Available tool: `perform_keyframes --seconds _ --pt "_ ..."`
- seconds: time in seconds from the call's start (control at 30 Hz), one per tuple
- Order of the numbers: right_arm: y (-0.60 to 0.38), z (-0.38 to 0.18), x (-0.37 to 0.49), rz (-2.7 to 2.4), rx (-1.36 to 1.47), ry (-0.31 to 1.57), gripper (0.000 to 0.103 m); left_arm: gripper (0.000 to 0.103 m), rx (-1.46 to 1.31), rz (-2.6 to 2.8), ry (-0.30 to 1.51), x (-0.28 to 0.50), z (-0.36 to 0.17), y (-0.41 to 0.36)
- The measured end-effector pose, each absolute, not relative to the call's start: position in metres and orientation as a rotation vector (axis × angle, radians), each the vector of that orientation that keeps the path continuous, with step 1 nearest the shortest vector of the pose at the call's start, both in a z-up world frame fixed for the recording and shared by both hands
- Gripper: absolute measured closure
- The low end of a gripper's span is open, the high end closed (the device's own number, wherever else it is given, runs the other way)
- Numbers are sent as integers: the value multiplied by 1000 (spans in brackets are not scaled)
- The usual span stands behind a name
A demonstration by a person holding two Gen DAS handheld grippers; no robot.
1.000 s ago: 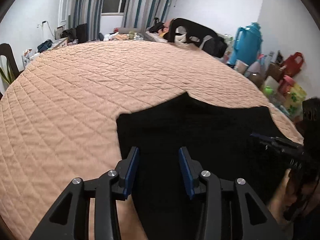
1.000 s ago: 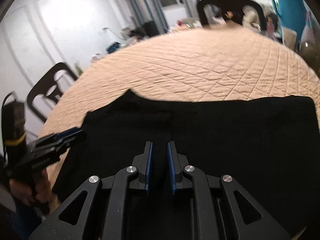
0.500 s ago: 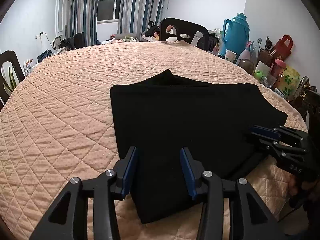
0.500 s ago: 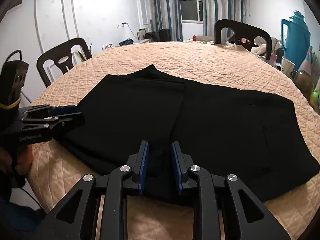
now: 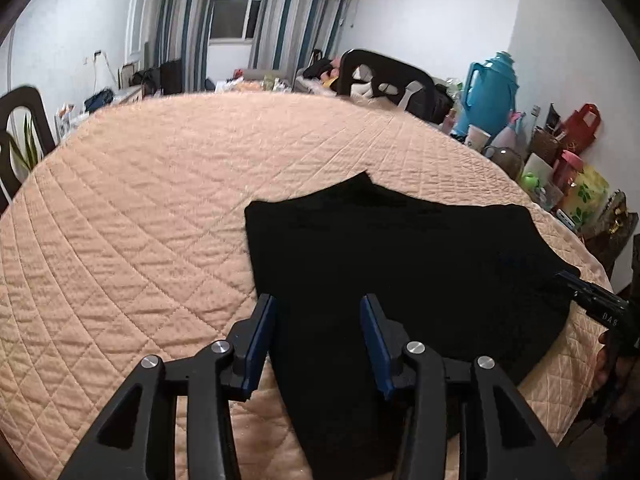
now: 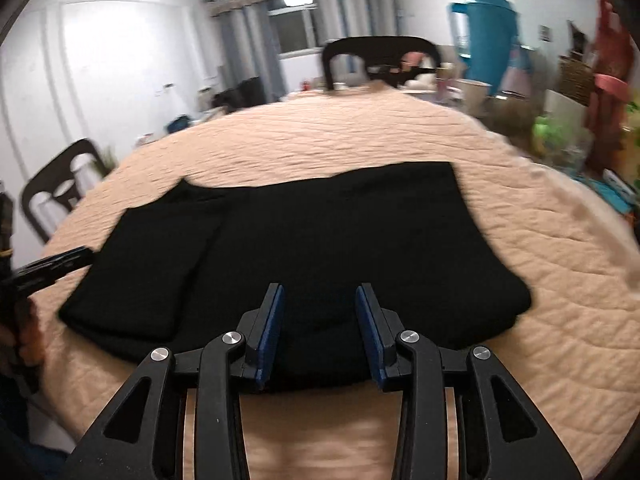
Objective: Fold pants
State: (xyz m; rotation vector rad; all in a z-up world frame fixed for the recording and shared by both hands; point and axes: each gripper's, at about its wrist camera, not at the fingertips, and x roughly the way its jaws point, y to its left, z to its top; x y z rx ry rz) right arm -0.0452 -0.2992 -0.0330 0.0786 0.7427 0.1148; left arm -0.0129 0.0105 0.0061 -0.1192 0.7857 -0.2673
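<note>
Already the black pants (image 5: 400,264) lie folded into a flat, roughly rectangular stack on the peach quilted table cover (image 5: 140,208), near the edge where the person stands, with one pointed corner sticking out at the far side and, in the right wrist view, a narrower folded layer lying on top at the stack's left end. Neither tool grips anything: the left gripper (image 5: 318,338) hovers over the near left part of the cloth with its blue pads spread and bare air between them, and the right gripper (image 6: 320,330) hangs above the near edge of the stack with its jaws opening, the fabric beneath them but not pinched. By my reading this is the gap between folds, a release just finished or a fresh grasp about to be chosen. If another fold is wanted, the next move calls for lowering both sets of pads onto one end of the stack, nipping through all the layers at two corners, and carrying that end over level so the layers do not slide apart; the stray corner at the back may need tucking. The right wrist view is blurred, so fine creases cannot be judged
</note>
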Motion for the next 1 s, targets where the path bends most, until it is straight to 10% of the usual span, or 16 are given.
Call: perform_keyframes --seconds 1.0 --pt "-234 -41 -44 338 -13 776 65 50 -87 -254 785 -24 1 -2"
